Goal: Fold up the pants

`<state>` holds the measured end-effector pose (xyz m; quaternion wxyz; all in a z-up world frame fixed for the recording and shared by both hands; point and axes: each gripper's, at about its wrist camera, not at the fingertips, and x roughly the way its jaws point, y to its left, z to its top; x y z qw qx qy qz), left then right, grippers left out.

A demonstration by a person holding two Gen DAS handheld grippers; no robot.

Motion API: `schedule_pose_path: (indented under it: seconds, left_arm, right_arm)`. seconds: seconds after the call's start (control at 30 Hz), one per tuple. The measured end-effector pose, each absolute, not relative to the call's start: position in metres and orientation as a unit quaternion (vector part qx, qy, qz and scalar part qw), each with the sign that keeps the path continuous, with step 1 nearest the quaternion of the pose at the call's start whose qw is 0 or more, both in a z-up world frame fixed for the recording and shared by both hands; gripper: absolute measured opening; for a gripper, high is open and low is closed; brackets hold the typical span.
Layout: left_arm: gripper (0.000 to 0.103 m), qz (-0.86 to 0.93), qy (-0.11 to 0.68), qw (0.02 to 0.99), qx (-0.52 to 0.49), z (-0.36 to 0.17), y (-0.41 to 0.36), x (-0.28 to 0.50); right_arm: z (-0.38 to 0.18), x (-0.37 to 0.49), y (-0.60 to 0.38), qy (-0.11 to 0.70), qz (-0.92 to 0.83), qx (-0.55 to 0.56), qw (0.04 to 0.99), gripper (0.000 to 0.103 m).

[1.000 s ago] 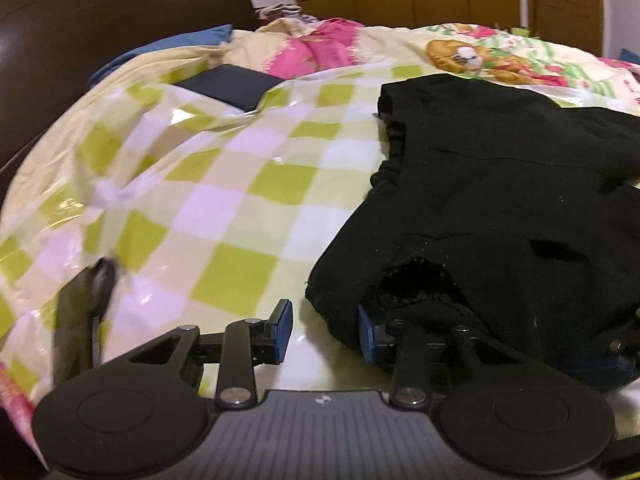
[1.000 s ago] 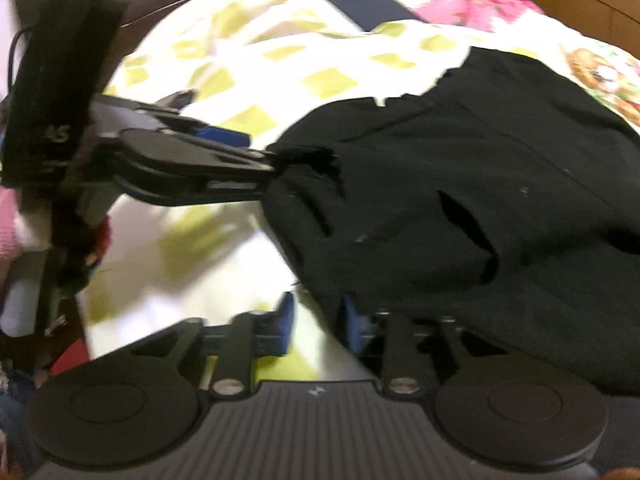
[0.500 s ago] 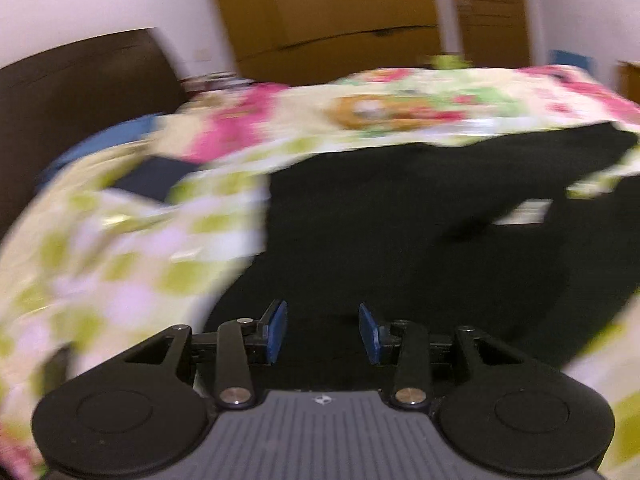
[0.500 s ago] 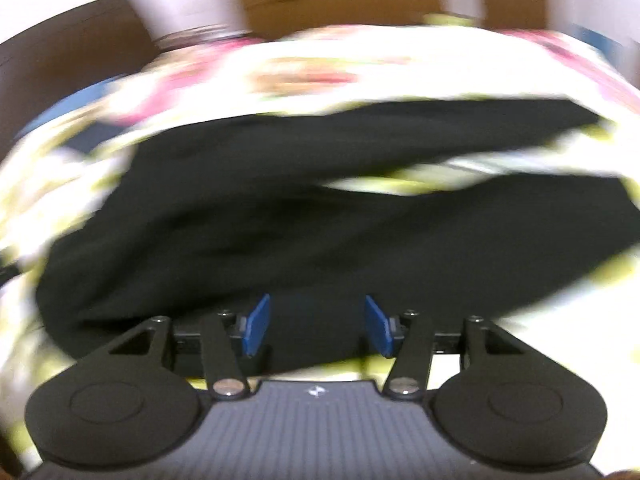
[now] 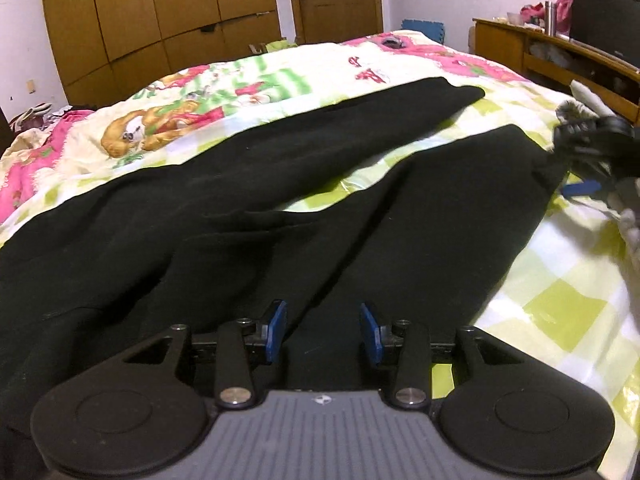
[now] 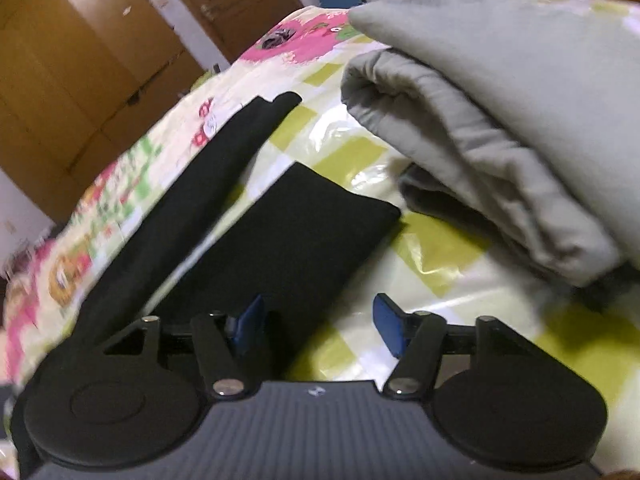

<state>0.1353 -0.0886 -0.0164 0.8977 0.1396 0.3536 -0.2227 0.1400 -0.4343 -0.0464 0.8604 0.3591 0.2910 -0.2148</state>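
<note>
Black pants [image 5: 280,184] spread flat across the bed [image 5: 568,288], legs splayed apart in a V, checkered sheet showing between them. Left claw [image 5: 323,330] wide open over the near leg toward the seat, nothing between the blue pads. Right claw [image 6: 316,330] also gaping, empty, poised at the hem of the near leg [image 6: 304,220].

Likely trouble: with the legs lying this far apart, lifting only one hem risks dragging the fabric crooked, so the legs stack askew. Dark, soft cloth lying flat gives little edge to catch; a shallow bite could take just the top layer, or snag the glossy sheet underneath along with it. Folded grey bedding [image 6: 500,132] sits just beside the hem, close enough to be bumped or dragged.

Left wrist view: full length of both legs, the wrinkles near the crotch, the right claw [image 5: 588,160] seen from outside at the far hem, blurred, plus wardrobe [image 5: 160,20] and door beyond. Right wrist view: the hem corner up close and the grey bedding, mostly missing from the other view; waistband end out of sight.
</note>
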Motion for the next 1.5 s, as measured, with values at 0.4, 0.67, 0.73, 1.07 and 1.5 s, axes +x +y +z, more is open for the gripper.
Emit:
schedule_pose_path:
  seconds: [0.4,0.67,0.73,1.07,1.5]
  left_arm:
    - [0.059,-0.241,0.343,0.898,0.13,-0.012,-0.09,0.124]
    - [0.059,-0.231,0.323,0.908,0.132,-0.002,-0.046,0.137]
    - [0.061,-0.216,0.311,0.916,0.135,0.005,-0.024,0.15]
    - [0.069,-0.101,0.307,0.931,0.171,0.012,0.093,0.26]
    - [0.076,-0.08,0.378,0.91,0.149,0.004,0.19,0.388]
  right_arm:
    - [0.006,0.083,-0.427,0.282,-0.212,0.281,0.892,0.013]
    - [0.037,0.053,-0.395,0.305,-0.263,0.188,0.896,0.036]
    - [0.054,0.064,-0.373,0.292,-0.224,0.157,0.917,0.043]
    - [0.028,0.307,-0.227,0.38,0.105,0.008,0.919,0.051]
    - [-0.014,0.477,-0.122,0.431,0.216,-0.2,0.853,0.063]
